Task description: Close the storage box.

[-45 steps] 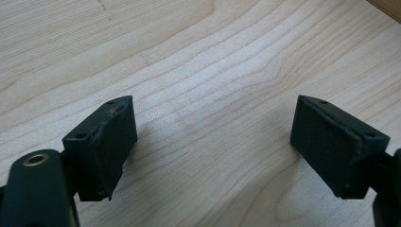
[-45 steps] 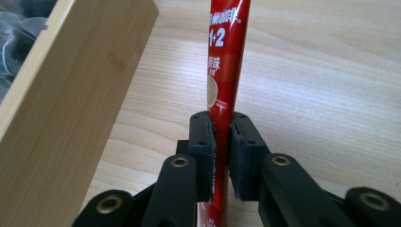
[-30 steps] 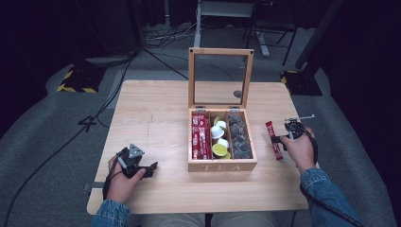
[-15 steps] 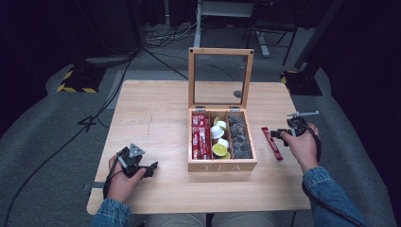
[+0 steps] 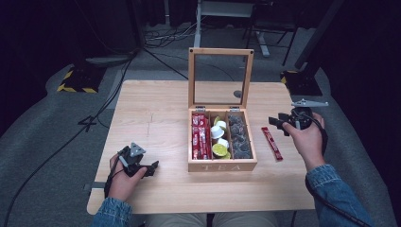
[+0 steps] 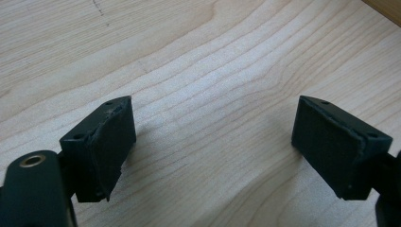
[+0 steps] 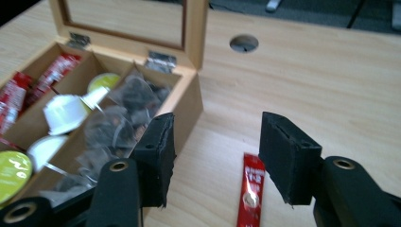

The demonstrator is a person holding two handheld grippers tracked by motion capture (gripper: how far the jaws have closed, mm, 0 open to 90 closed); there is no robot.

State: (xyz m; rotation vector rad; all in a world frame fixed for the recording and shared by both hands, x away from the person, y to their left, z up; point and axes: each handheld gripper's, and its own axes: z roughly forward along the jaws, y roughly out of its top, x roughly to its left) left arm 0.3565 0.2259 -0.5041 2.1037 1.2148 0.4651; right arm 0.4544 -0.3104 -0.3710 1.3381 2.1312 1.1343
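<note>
The red sachet [image 5: 272, 143] now lies on the desk [image 5: 156, 113] beside the tea box [image 5: 222, 164], near the right edge. My right gripper [image 5: 280, 124], jaws just opened and empty, hovers above; my left gripper [image 5: 150, 169] rests spread. More sachets remain boxed.

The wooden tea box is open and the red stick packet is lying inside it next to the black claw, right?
Not quite. The red stick packet lies on the table, outside the open tea box, on its right side, below the right claw. The high view shows it.

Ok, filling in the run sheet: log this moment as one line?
right gripper: jaws just opened, empty | red sachet: on table beside tea box | left gripper: open, empty
</note>
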